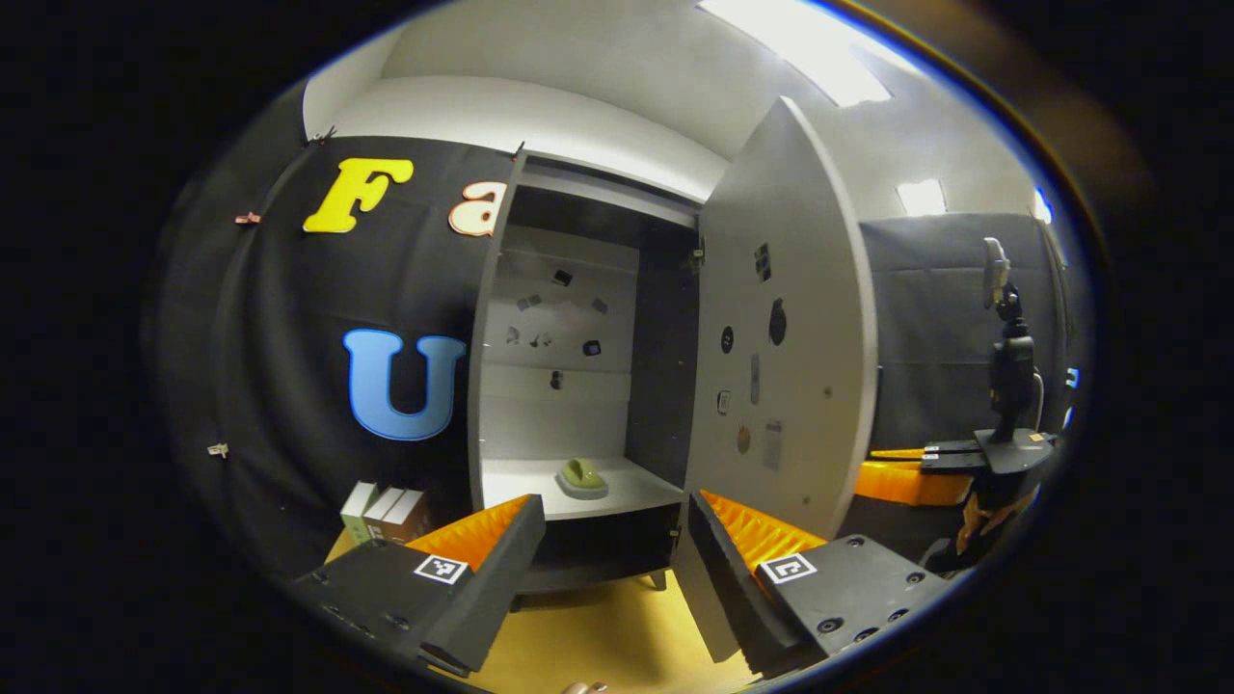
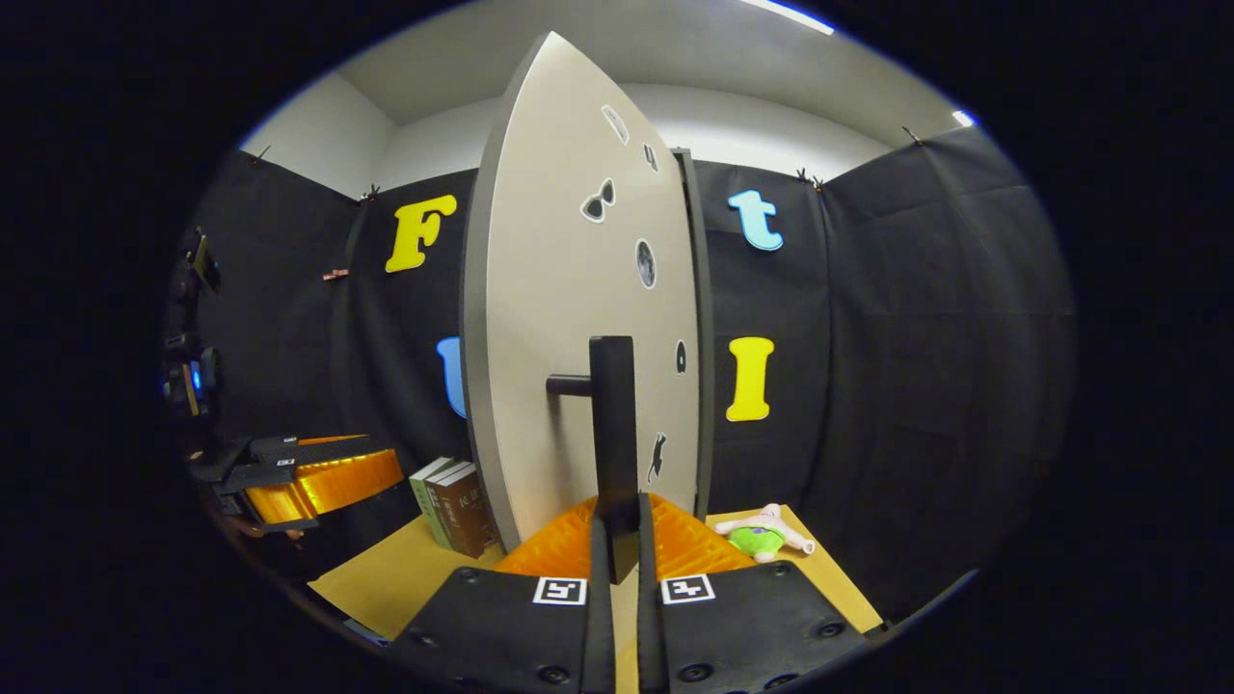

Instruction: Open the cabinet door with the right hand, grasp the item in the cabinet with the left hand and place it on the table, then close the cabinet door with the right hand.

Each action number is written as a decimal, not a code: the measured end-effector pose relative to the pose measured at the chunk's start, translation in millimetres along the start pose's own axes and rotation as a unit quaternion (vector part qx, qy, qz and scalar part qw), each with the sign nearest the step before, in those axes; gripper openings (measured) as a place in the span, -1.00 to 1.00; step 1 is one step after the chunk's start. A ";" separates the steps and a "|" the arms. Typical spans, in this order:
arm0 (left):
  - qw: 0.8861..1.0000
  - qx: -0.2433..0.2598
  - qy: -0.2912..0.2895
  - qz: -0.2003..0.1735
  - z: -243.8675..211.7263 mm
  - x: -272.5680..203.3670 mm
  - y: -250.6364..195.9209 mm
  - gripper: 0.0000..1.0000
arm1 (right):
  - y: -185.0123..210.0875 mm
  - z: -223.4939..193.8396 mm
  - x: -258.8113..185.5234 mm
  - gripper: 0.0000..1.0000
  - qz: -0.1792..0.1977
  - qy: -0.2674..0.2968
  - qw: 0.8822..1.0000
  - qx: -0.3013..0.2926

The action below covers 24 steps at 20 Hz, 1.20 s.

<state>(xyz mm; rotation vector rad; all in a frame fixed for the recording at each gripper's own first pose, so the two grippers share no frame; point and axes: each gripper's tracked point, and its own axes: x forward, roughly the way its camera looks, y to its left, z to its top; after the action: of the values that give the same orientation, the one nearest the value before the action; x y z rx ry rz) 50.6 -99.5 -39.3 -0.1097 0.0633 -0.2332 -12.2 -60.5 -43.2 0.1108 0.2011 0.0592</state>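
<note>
black cloth walls hang all round the booth, white wall above them, bright ceiling lights overhead. tan table stretches ahead, books standing ahead and left by the cloth, a camera stand far right.

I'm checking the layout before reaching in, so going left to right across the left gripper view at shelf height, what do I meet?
Upright books → small green item on a grey base on the cabinet shelf → open grey cabinet door → the other tool, held farther off.
</note>
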 end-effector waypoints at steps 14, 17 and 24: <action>1.000 0.010 0.013 0.004 -11.7 123.4 -44.5 0.89 | -91.6 28.8 -12.9 -0.85 -0.005 -0.027 1.000 0.008; 1.000 0.015 0.019 0.017 -7.9 134.0 -35.9 0.89 | -94.0 29.9 -15.7 -0.85 0.011 -0.025 0.999 0.023; 0.998 0.008 0.056 0.016 -5.0 193.9 -16.2 0.89 | -130.1 22.5 -49.2 -0.86 -0.021 -0.038 0.999 -0.021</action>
<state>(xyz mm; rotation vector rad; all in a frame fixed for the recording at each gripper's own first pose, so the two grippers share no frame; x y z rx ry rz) 234.8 -161.0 -52.1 -0.0788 0.1738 -0.2067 -49.5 -195.4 -26.7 0.0674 0.1258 0.0164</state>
